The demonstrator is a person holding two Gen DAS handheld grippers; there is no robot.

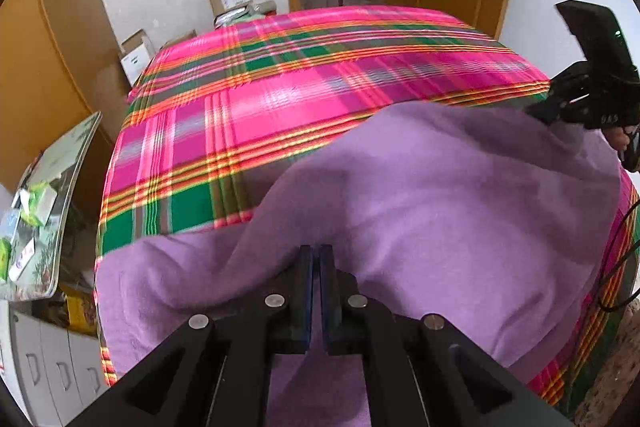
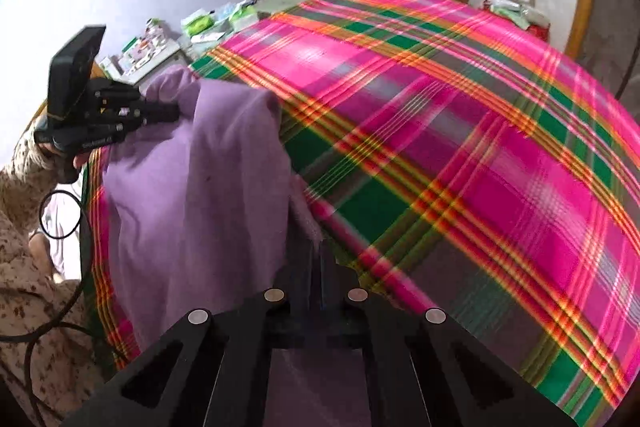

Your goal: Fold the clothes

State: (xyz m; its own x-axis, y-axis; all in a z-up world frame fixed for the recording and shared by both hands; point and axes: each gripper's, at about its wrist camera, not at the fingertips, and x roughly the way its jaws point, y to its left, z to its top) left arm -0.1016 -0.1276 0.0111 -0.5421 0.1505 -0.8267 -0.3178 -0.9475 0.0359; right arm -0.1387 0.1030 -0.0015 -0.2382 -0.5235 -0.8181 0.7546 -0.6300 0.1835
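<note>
Pinching purple cloth (image 1: 460, 195) in both clamped grippers (image 1: 319, 251) (image 2: 320, 247), seemingly thinly at frame bottom, risking slippage onto plaid bedspread (image 2: 480, 131).

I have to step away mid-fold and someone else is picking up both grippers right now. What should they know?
Left gripper: shut on the purple garment, pinching its near edge.
Right gripper: shut on the same garment's other end, cloth draped over its left side.
The garment hangs lifted between the two, partly resting on the plaid bedspread.
Done: both ends gripped and raised.
Left: no finished fold is visible yet; probably lay it flat on the bedspread, then fold it over.
</note>
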